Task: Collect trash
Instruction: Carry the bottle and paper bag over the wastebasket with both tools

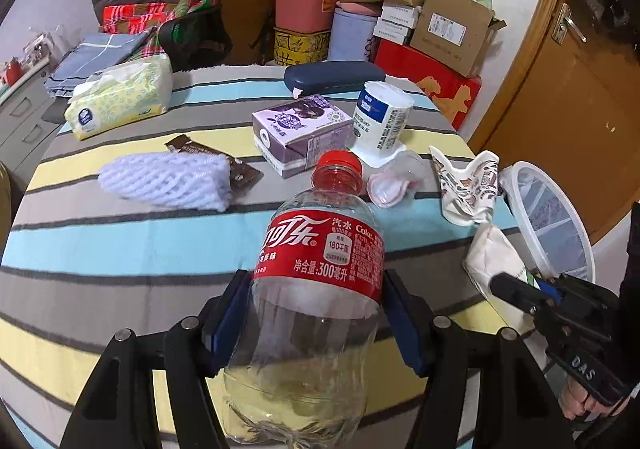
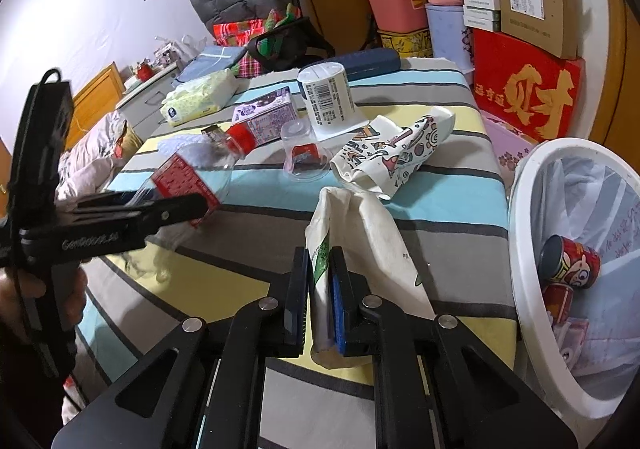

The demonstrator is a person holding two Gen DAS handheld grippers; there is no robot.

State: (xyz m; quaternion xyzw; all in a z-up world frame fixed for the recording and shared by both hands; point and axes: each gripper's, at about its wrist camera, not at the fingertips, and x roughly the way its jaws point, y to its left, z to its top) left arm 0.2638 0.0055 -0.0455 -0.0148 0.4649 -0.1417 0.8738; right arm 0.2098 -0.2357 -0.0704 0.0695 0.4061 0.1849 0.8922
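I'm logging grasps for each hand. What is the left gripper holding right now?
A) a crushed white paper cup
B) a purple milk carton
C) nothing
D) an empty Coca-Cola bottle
D: the left gripper has its jaws clamped on the empty Coca-Cola bottle, red label facing the camera.

Empty Coke bottle (image 1: pixel 316 289), red cap and label, sits clamped between the left gripper (image 1: pixel 316 313) pads, cap pointing away; flattened white paper cup (image 2: pixel 360 249) is pinched in the right gripper (image 2: pixel 320 301), white trash bin (image 2: pixel 532 269) just to its right
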